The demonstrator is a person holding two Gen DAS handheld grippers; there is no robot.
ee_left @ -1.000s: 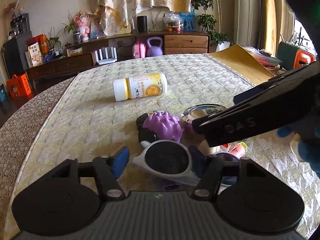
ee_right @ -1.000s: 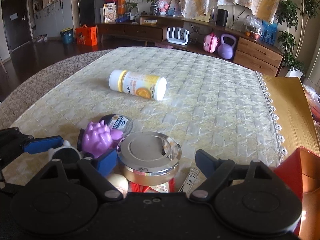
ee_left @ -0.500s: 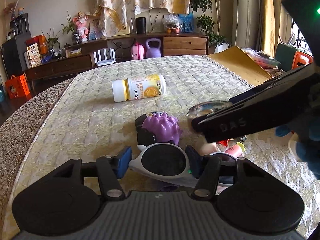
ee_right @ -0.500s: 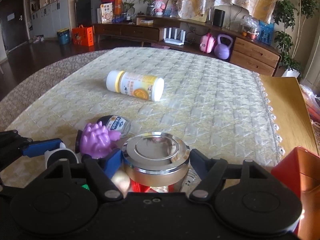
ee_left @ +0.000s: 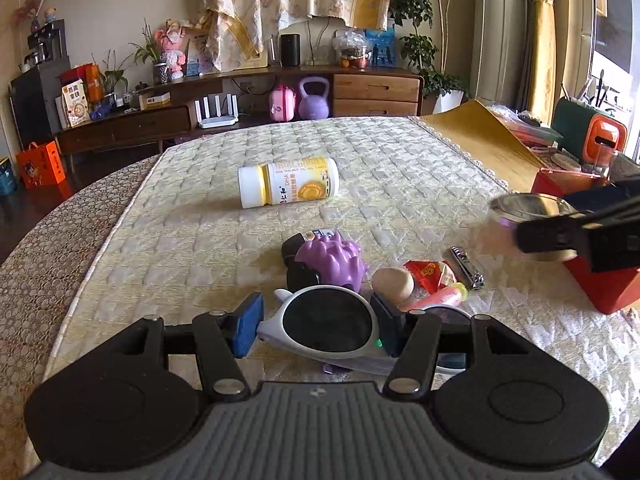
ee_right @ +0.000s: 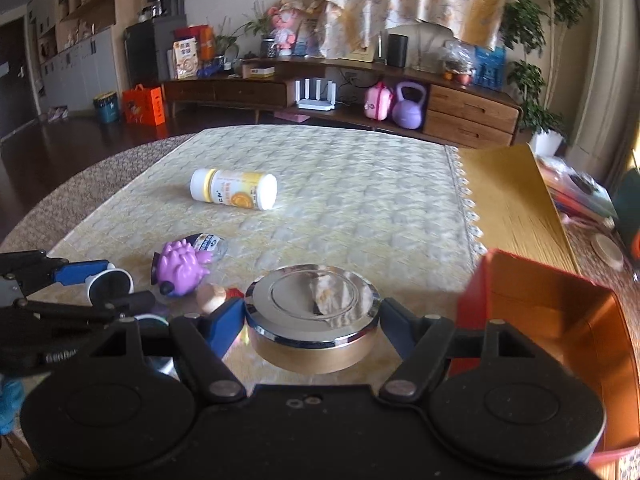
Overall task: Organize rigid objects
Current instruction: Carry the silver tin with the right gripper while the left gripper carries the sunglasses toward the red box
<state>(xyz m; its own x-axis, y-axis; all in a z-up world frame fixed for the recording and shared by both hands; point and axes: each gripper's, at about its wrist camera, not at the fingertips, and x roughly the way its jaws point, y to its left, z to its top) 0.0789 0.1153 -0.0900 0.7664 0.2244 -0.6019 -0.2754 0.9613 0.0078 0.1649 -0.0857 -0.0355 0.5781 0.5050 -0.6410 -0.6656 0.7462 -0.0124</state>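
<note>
**Tin lifted, sunglasses gripped**

Right gripper [ee_right: 311, 314] clamped on a round metal tin [ee_right: 312, 316], pads pressed to both its sides after closing in from wider; tin held clear of the table [ee_right: 360, 200], near the right edge, just beside an open red box [ee_right: 560, 320] standing at that edge. Same tin seen at the right of the left wrist view, above the box.

Left gripper [ee_left: 316, 330] half closed around white sunglasses [ee_left: 328, 320], one dark lens between the pads, right pad on the frame, left pad at its tip; sunglasses low at the near edge of the table.

Just beyond: purple spiky toy [ee_left: 336, 262] lying against a dark jar [ee_left: 298, 246], then a tan round piece [ee_left: 394, 284], red packet [ee_left: 430, 274], pink tube [ee_left: 444, 294] and nail clipper [ee_left: 466, 266] in a loose cluster toward the right edge.

Mid-table, well apart from the rest: yellow-and-white bottle [ee_left: 288, 187] on its side, cap to the left
</note>
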